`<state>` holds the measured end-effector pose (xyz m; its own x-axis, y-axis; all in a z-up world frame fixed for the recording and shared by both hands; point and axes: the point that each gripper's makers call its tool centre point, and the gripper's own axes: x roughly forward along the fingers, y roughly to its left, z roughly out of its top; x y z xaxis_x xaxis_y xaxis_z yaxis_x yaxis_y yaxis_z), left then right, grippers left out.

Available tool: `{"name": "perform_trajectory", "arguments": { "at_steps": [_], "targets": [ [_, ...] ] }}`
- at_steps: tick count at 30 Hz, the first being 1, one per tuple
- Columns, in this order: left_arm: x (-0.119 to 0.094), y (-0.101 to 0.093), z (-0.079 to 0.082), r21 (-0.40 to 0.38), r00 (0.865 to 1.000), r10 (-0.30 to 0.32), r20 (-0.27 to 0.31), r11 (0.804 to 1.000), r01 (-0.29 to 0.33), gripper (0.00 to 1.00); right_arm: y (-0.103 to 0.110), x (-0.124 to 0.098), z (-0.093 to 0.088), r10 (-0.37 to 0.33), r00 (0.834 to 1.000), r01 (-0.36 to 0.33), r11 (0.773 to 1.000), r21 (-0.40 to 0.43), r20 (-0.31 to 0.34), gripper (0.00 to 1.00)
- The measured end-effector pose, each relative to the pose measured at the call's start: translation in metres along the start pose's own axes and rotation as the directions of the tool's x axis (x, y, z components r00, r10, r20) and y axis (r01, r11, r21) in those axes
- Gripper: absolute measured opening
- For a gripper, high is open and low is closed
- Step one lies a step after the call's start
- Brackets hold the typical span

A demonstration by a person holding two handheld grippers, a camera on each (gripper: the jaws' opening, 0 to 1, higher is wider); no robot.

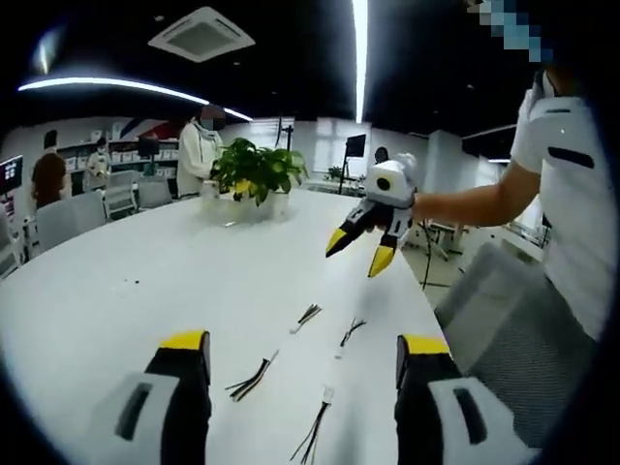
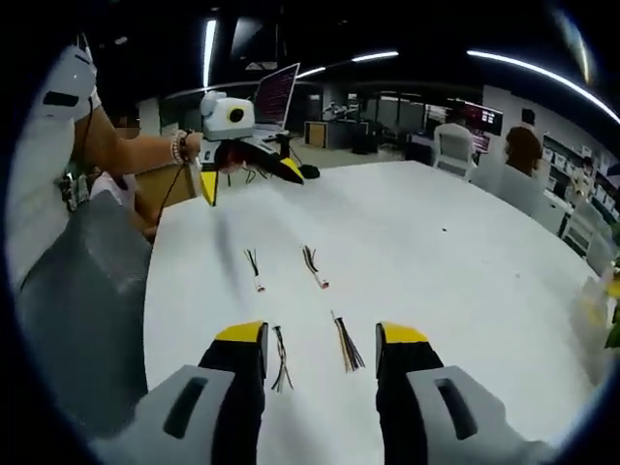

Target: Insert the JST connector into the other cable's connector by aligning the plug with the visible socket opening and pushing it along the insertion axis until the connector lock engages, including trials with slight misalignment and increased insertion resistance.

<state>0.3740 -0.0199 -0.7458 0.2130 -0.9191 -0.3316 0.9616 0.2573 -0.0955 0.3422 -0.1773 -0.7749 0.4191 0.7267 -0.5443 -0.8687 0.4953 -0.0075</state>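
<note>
- The left gripper (image 1: 302,360) hovers above the white table (image 1: 116,291), jaws spread wide and empty.
- The right gripper (image 2: 321,347) also hangs over the table with wide, empty jaws; in the left gripper view it is raised above the far edge (image 1: 358,250).
- Four short cables with connectors lie loose on the table between them: (image 1: 250,380), (image 1: 312,433), (image 1: 307,315), (image 1: 349,332).
- A potted plant (image 1: 254,172) stands further back.
</note>
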Motion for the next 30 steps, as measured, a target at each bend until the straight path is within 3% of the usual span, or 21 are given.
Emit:
{"name": "perform_trajectory", "arguments": {
  "at_steps": [16, 18, 22, 30],
  "targets": [
    [0.04, 0.018, -0.034, -0.013, 0.997, -0.071, -0.036, 0.997, 0.07, 0.63, -0.011, 0.043, -0.013, 0.074, 0.997, -0.074, 0.997, -0.036, -0.008, 0.34],
    [0.045, 0.019, -0.037, -0.044, 0.996, -0.081, -0.036, 0.996, 0.079, 0.62, -0.013, 0.046, -0.017, 0.077, 0.997, -0.077, 0.997, -0.025, -0.004, 0.31],
    [0.053, 0.02, -0.052, -0.007, 0.993, -0.081, -0.09, 0.997, 0.08, 0.63, -0.017, 0.05, -0.021, 0.07, 0.997, -0.07, 0.997, -0.018, 0.015, 0.31],
    [0.064, 0.025, -0.066, -0.031, 0.991, -0.106, -0.087, 0.994, 0.104, 0.55, -0.018, 0.059, -0.032, 0.087, 0.996, -0.087, 0.996, -0.009, -0.001, 0.27]
  ]
}}
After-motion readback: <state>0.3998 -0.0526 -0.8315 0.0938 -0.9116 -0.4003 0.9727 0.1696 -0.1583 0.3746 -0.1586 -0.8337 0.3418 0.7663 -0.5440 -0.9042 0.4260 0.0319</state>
